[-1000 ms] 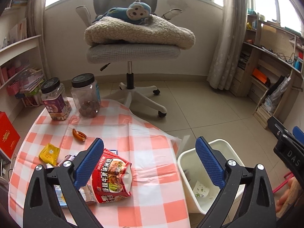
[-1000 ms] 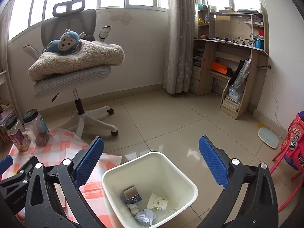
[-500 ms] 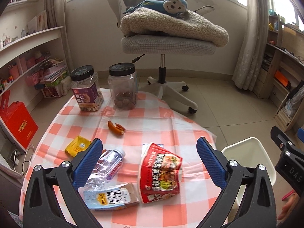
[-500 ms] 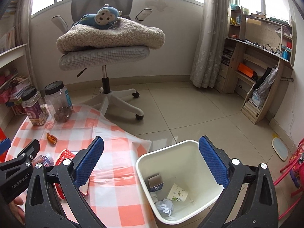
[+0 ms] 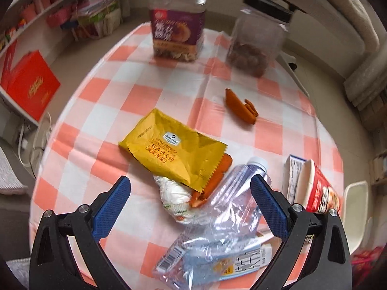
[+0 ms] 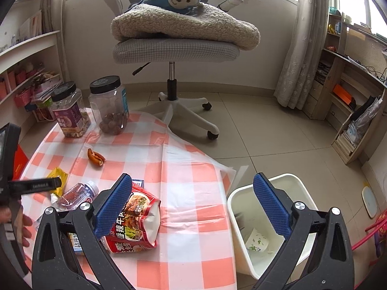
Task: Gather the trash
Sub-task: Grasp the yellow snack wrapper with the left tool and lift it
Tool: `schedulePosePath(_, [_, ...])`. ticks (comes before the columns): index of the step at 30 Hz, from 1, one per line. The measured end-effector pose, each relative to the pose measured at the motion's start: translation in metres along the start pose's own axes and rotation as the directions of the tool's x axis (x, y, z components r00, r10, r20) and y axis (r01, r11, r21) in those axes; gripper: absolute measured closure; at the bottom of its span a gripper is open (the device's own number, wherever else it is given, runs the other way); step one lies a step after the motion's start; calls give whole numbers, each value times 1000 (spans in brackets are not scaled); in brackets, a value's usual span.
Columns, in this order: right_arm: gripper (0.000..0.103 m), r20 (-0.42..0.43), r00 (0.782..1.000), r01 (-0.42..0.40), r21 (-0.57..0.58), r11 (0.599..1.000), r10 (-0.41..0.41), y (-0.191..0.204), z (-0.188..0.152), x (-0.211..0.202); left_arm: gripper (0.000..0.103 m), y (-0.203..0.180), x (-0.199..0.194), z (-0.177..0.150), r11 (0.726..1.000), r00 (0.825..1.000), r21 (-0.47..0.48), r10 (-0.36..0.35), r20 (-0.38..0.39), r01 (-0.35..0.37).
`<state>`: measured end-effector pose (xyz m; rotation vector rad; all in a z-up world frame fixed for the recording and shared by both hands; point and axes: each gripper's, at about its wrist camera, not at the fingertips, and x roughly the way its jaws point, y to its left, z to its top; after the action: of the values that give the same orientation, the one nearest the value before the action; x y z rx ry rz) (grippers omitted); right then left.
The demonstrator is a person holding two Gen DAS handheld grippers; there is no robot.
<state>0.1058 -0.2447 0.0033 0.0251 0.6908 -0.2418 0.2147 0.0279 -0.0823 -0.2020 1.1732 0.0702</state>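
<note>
Yellow wrapper (image 5: 174,149), bottle (image 5: 232,193), noodle cup (image 6: 135,224) left; bin (image 6: 300,186) holds some scraps; your left tongs (image 5: 191,191) and right tongs (image 6: 193,203) gape wide, empty.

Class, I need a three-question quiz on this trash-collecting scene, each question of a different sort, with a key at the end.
1. True or false: the left gripper is shut on the yellow snack wrapper.
2. Multiple choice: the white trash bin stands (A) on the checked tablecloth, (B) on the floor beside the table, (C) on the office chair.
3. Fill in: the two jars at the far end of the table have lids coloured ____.

Key:
1. False; both grippers are open and empty, the right gripper too.
2. B.
3. Black.
</note>
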Motion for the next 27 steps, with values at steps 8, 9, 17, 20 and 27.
schedulePosePath(8, [7,-64,996,-52,40,998,55,8,3,19,7,64,57,25,890,971,-423,-224,-86,168])
schedulePosePath(9, [7,-69,996,-55,41,998,58,9,3,20,8,65,64,26,880,967,-444,-236,-99,169])
schedulePosePath(17, [7,-126,987,-89,60,994,96,14,1,32,66,39,70,37,927,967,-317,-239,-88,201])
schedulePosePath(20, [7,-144,982,-111,69,991,120,19,0,35,91,39,65,35,932,961,-277,-264,-84,232])
schedulePosePath(27, [7,-144,978,-149,40,988,153,40,-1,32,99,28,9,34,959,961,-72,-274,37,276])
